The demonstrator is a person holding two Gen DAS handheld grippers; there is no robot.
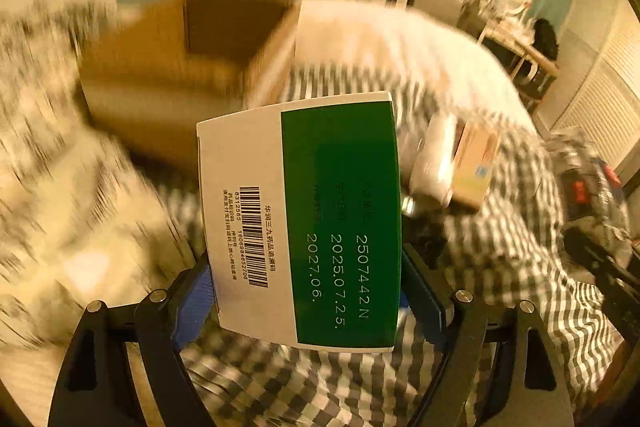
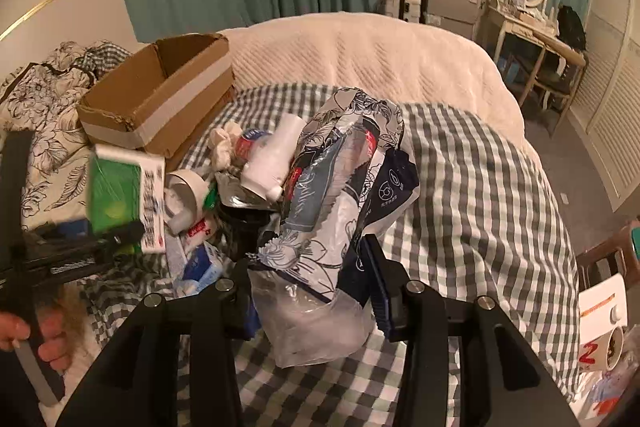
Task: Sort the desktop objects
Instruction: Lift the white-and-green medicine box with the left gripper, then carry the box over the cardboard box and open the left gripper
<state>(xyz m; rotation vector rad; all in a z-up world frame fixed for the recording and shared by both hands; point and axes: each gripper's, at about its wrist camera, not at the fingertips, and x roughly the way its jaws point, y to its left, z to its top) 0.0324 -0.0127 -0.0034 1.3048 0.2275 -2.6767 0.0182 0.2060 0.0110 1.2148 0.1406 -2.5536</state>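
A green-and-white medicine box (image 1: 300,219) with a barcode and printed dates sits between the blue pads of my left gripper (image 1: 304,259), which is shut on it; it is lifted above the bed. In the right wrist view the same box (image 2: 120,195) hangs at the left, near an open cardboard box (image 2: 160,95). My right gripper (image 2: 308,255) is shut on a bundle of plastic bags and packets (image 2: 340,179) standing up from the checked cloth. A person's hand (image 2: 24,339) grips the left tool's handle.
A heap of small items lies beside the cardboard box (image 1: 192,67): a white bottle (image 2: 272,155), a tape roll (image 2: 184,191), wrappers. The checked cloth (image 2: 480,187) covers a bed with a white quilt (image 2: 360,51). A mug (image 2: 612,347) stands at the far right.
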